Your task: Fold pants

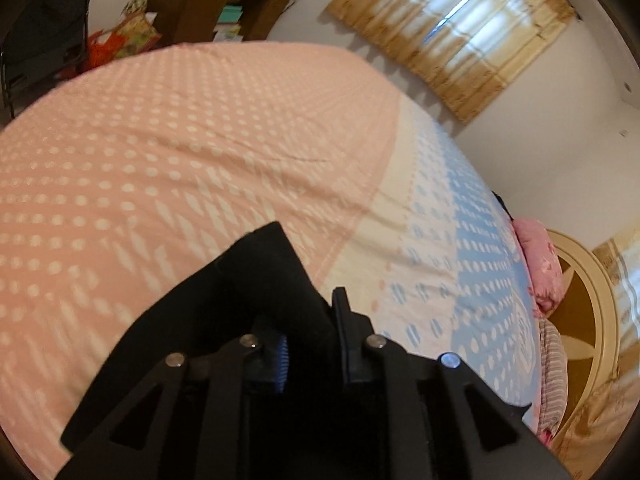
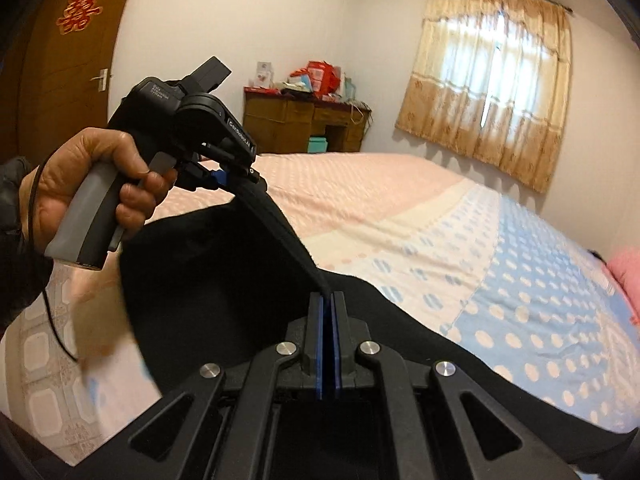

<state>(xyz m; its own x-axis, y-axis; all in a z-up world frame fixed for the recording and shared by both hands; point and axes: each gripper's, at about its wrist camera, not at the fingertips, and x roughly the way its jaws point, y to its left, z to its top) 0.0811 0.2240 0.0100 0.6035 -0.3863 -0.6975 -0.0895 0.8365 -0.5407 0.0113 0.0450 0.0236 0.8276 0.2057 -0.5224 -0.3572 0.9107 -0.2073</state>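
The black pants [image 2: 208, 280] hang in the air above the bed, stretched between my two grippers. My right gripper [image 2: 328, 300] is shut on one edge of the pants, with the cloth pinched between its blue pads. My left gripper [image 2: 244, 176], held in a hand at the left of the right wrist view, is shut on the other end of the same edge. In the left wrist view the left gripper [image 1: 312, 320] holds a bunch of the black pants [image 1: 256, 280] that covers its left finger.
A bed [image 1: 180, 152] with a pink and blue dotted sheet lies below. A pink pillow [image 1: 540, 264] and headboard [image 1: 596, 320] sit at its right end. A wooden desk [image 2: 304, 120] with clutter stands by the far wall, next to a curtained window [image 2: 492, 80]. A door [image 2: 68, 60] is at left.
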